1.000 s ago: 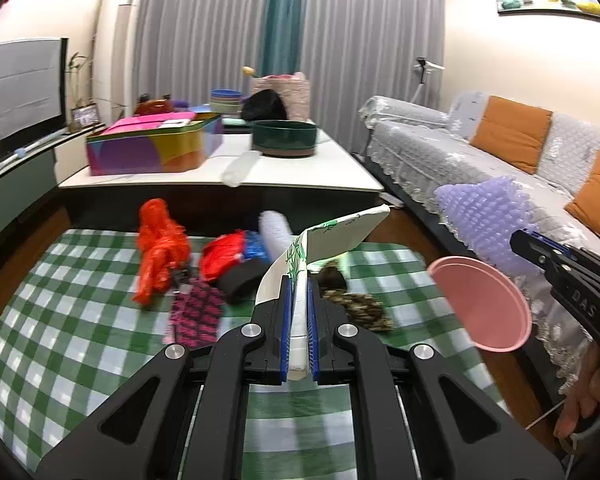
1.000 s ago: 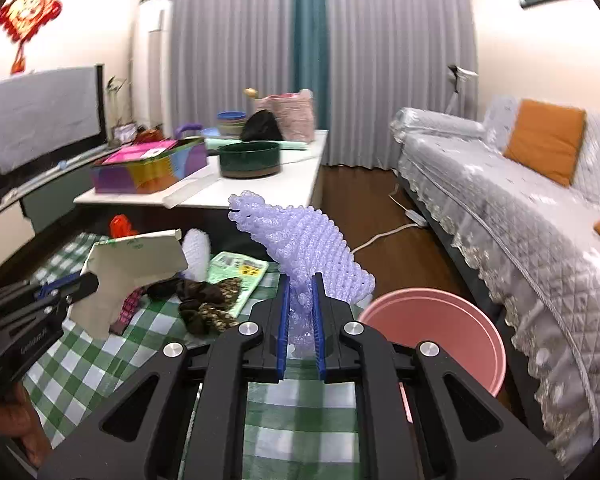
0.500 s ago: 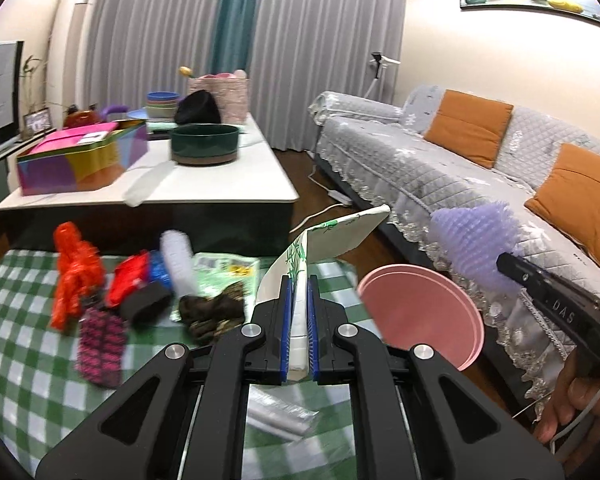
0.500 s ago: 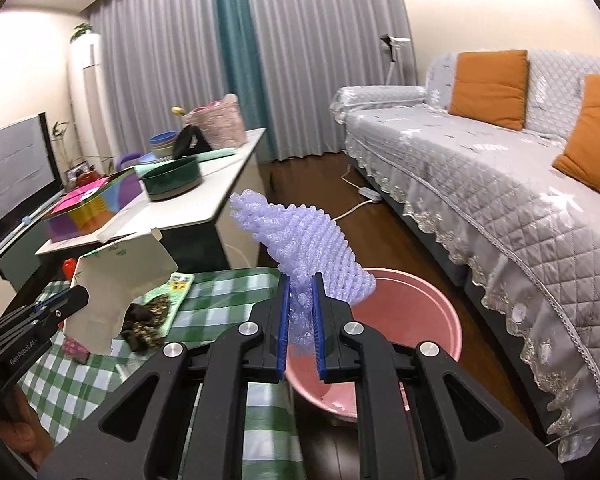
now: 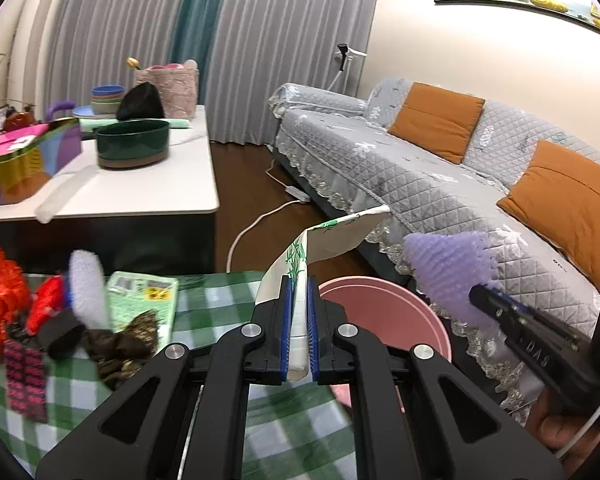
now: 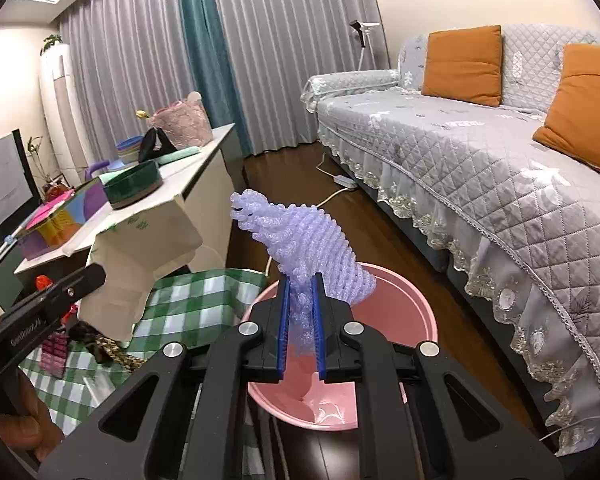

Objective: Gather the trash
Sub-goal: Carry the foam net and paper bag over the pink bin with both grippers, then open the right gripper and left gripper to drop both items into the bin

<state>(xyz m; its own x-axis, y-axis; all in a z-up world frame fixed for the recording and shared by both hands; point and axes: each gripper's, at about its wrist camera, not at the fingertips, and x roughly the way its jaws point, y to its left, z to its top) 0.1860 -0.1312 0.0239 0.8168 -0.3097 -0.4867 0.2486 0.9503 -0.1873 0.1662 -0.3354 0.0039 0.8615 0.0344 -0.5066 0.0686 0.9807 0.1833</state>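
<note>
My left gripper (image 5: 299, 292) is shut on a flattened white carton (image 5: 332, 234) with green print, held in the air just left of the pink bin (image 5: 384, 312). In the right wrist view that carton (image 6: 140, 256) hangs at the left. My right gripper (image 6: 300, 292) is shut on a purple foam net (image 6: 312, 248), which sits above the pink bin (image 6: 400, 304). The purple net (image 5: 448, 268) also shows at the right of the left wrist view. More trash lies on the green checked cloth (image 5: 204, 292): an orange bag (image 5: 0, 280), a white foam net (image 5: 88, 288), a green packet (image 5: 144, 296).
A white low table (image 5: 132, 192) with a dark green bowl (image 5: 132, 144) and a colourful box (image 5: 24, 160) stands behind the cloth. A grey sofa (image 6: 480, 152) with orange cushions runs along the right. A white cable (image 5: 252, 228) lies on the dark wood floor.
Both grippers have swung right from over the checked cloth toward the pink bin, each still holding its item. The bin now lies under the purple net; the right gripper has rolled.
</note>
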